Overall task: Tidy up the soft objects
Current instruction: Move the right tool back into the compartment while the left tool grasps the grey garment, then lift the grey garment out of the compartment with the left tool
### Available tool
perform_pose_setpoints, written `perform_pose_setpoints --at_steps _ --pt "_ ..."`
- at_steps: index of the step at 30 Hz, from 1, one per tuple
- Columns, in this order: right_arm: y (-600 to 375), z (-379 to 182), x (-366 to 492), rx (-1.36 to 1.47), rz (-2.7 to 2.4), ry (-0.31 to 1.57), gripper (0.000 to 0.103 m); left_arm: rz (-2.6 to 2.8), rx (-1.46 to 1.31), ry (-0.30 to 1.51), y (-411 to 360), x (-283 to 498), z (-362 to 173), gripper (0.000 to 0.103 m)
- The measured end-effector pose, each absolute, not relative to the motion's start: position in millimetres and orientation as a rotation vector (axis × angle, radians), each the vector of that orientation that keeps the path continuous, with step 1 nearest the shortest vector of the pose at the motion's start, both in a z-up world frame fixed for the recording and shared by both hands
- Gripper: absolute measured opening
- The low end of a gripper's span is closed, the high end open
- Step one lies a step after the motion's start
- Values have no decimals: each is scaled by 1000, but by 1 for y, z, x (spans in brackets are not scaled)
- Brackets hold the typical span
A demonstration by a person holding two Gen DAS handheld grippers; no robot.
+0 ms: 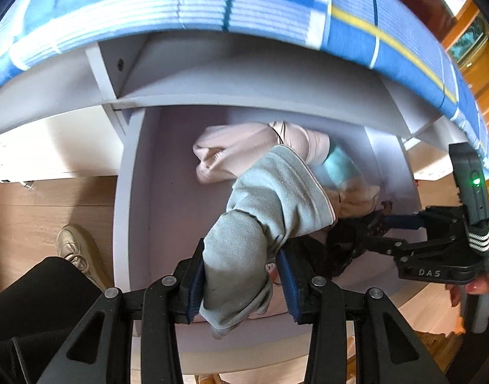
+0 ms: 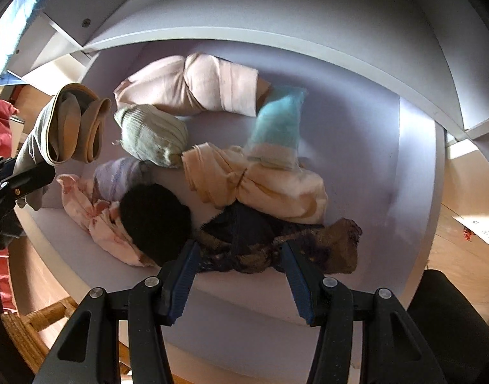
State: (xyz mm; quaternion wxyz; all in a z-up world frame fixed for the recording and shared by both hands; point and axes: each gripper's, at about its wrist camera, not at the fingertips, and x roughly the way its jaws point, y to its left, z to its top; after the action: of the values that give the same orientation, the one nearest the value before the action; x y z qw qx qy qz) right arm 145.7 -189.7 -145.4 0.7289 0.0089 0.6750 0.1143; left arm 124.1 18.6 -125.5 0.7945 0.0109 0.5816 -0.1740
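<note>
A rolled grey-green sock pair (image 1: 270, 198) hangs above the pale lilac drawer (image 1: 167, 192), and my left gripper (image 1: 241, 252) is shut on its lower end. In the right wrist view that roll (image 2: 68, 121) shows at the far left, clear of the pile. My right gripper (image 2: 241, 256) points down into the drawer (image 2: 356, 128), with its pads closed against a bunched dark patterned cloth (image 2: 324, 243). Behind it lie a black ball (image 2: 154, 220), a cream cloth (image 2: 260, 185), a turquoise sock (image 2: 276, 121), a ribbed green sock ball (image 2: 151, 134) and a pink garment (image 2: 196, 83).
A blue checked bed sheet (image 1: 244, 0) overhangs the white frame above the drawer. A pink blotched cloth (image 2: 97, 220) and a lilac piece (image 2: 119, 172) lie at the drawer's left. On the wooden floor are a person's shoe (image 1: 74, 246) and a wicker chair (image 2: 29, 326).
</note>
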Motion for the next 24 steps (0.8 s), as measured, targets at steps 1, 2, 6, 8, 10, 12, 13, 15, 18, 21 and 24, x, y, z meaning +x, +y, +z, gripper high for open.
perform_pose_setpoints --at_steps 1,2,6,8,10,12,13,15,18,21,24 --pt "-188 -145 147 25 261 1484 54 -376 16 1242 21 124 -121 41" --pt "-185 -144 148 33 277 1481 54 -377 13 1235 19 123 -120 41" --pt "-165 -142 150 66 378 1477 54 -388 9 1202 12 118 -112 41" --pt "-158 -145 145 69 414 1475 54 -392 5 1187 14 116 -105 41" --pt "-149 -148 143 64 446 1481 54 -394 0 1181 15 115 -102 41" --pt "-140 -152 142 51 469 1497 54 -393 -3 1177 16 113 -98 41" --pt "-136 -154 141 37 474 1500 54 -393 -3 1174 17 112 -96 41" --pt "-128 -159 139 -6 485 1511 54 -394 -3 1170 18 111 -94 41" --pt "-122 -168 138 -36 486 1525 54 -392 -5 1162 18 109 -89 41" --pt "-117 -178 143 -2 502 1541 54 -386 13 1142 19 108 -81 41" --pt "-111 -188 148 -10 511 1554 54 -387 30 1124 19 105 -74 41"
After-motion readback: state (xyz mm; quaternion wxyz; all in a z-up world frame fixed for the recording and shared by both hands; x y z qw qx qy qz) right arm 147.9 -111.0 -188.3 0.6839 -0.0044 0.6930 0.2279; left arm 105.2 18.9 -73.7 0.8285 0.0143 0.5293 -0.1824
